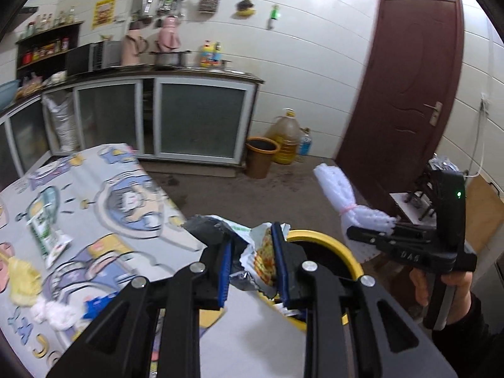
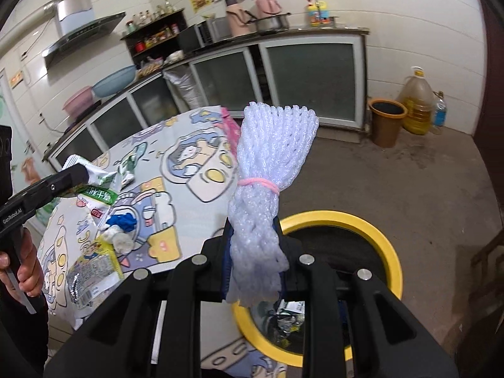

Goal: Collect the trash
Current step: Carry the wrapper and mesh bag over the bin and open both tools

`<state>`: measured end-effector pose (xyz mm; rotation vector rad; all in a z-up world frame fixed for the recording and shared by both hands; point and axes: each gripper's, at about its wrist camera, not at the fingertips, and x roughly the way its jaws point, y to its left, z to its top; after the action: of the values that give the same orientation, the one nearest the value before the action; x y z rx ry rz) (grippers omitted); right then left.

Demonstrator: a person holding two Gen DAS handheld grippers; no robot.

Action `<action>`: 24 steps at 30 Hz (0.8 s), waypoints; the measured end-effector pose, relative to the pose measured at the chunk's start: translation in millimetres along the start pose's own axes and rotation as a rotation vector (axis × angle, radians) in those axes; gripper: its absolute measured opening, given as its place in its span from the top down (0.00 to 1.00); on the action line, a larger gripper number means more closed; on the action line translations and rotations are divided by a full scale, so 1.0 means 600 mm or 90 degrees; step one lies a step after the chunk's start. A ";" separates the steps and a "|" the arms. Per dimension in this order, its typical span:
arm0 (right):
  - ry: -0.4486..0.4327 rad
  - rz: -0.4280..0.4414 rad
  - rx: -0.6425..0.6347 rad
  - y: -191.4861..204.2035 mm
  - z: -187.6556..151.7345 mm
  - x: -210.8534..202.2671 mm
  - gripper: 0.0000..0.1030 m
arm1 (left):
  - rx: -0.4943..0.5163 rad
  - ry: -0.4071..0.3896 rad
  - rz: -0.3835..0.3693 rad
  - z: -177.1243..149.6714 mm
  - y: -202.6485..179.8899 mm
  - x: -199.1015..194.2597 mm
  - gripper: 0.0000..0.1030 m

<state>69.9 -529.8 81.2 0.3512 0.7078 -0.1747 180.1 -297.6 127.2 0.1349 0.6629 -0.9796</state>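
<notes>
Left gripper clamps a crumpled snack wrapper. Right gripper clamps a white foam net bundle; the yellow-rimmed trash bin sits just beyond and below both.

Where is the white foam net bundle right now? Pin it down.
The white foam net bundle stands upright, clamped in the right gripper, beside the table edge and by the near rim of the yellow-rimmed bin. The left wrist view shows it at right.
</notes>
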 end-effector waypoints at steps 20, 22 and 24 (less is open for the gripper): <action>0.115 -0.025 0.117 -0.138 -0.117 0.109 0.78 | 0.027 0.164 -0.032 -0.078 -0.130 0.274 0.78; 0.128 -0.028 0.119 -0.146 -0.126 0.119 0.78 | 0.020 0.174 -0.033 -0.084 -0.132 0.287 0.78; 0.139 -0.028 0.121 -0.151 -0.134 0.127 0.78 | 0.014 0.183 -0.040 -0.089 -0.135 0.298 0.78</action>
<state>53.4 -586.6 -48.9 0.5422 0.9185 -0.2488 158.4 -452.0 -3.6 0.2791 0.9248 -1.0375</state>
